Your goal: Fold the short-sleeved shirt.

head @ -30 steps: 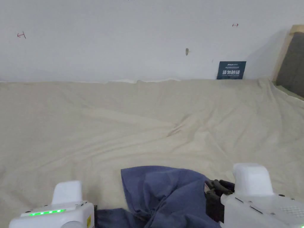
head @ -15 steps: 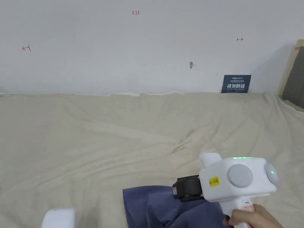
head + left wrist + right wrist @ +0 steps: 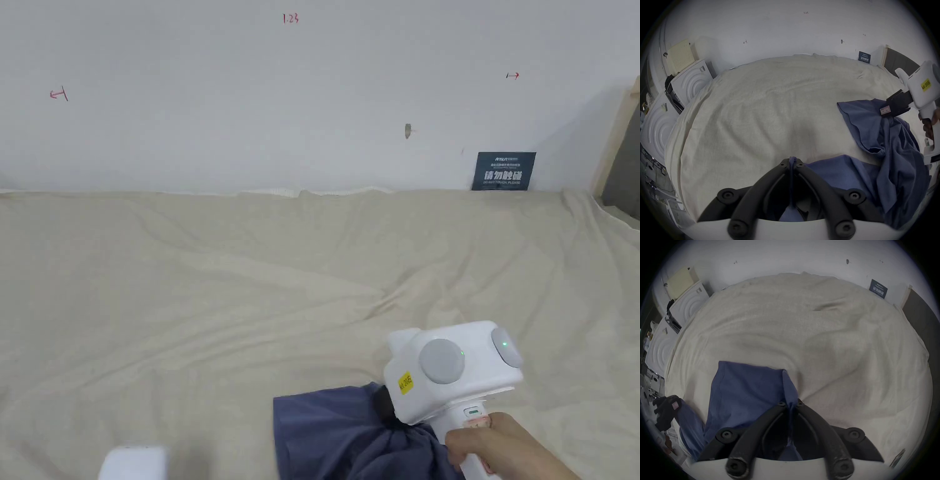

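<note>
Two grippers hold one blue short-sleeved shirt (image 3: 350, 437) above a beige sheet (image 3: 250, 281) that covers the whole work surface. At far left, beyond the sheet's edge, white moulded panels (image 3: 688, 82) with raised concentric arcs lean beside a pale perforated board (image 3: 680, 55). Left gripper (image 3: 792, 161): in the left gripper view its two black jaws meet at their tips with a thin bunched fold of the shirt pinched between them; the cloth runs down through the gap toward the camera and spreads away to the right over the sheet. In the head view only a white corner of its housing shows at the lower edge. Centre: the shirt hangs crumpled between the two holds, one hemmed flat panel facing up. Right gripper (image 3: 791, 404): in the right gripper view its jaws are closed on a gathered corner of the shirt, the cloth passing between the tips and fanning out to the left of them as a flat blue panel. In the head view its white body sits over the shirt's right edge, held by a hand (image 3: 500, 444). Far right, against the white wall (image 3: 312, 94), stands a small dark blue sign (image 3: 504, 170), with a wooden-framed dark panel (image 3: 625, 169) beside it.
</note>
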{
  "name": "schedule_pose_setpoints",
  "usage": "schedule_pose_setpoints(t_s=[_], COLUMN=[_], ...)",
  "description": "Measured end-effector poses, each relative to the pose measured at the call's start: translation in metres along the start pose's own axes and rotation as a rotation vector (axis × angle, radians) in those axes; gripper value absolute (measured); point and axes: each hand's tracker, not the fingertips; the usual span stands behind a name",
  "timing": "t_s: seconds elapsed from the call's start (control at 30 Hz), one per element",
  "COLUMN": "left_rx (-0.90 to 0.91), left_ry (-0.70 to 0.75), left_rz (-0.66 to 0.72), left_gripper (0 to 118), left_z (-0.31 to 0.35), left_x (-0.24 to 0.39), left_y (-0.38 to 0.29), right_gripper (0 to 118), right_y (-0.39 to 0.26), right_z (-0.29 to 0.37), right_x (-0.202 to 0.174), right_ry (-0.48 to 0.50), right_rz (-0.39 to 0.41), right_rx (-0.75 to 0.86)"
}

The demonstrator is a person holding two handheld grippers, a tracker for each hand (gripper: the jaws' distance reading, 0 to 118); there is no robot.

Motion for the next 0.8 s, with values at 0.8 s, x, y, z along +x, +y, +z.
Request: schedule_pose_setpoints(t_s=[0.8], left_rx=[0.452], left_ry=[0.183], left_rz=[0.058], left_gripper=[2], left_z=[0.195], left_x=[-0.086], left_y=[0.096], right_gripper=[2], right_y=[-0.065], right_z=[0.346], right_x=[0.103], right_ry=[-0.008], right_rz=[-0.350], right_rx=[0.602])
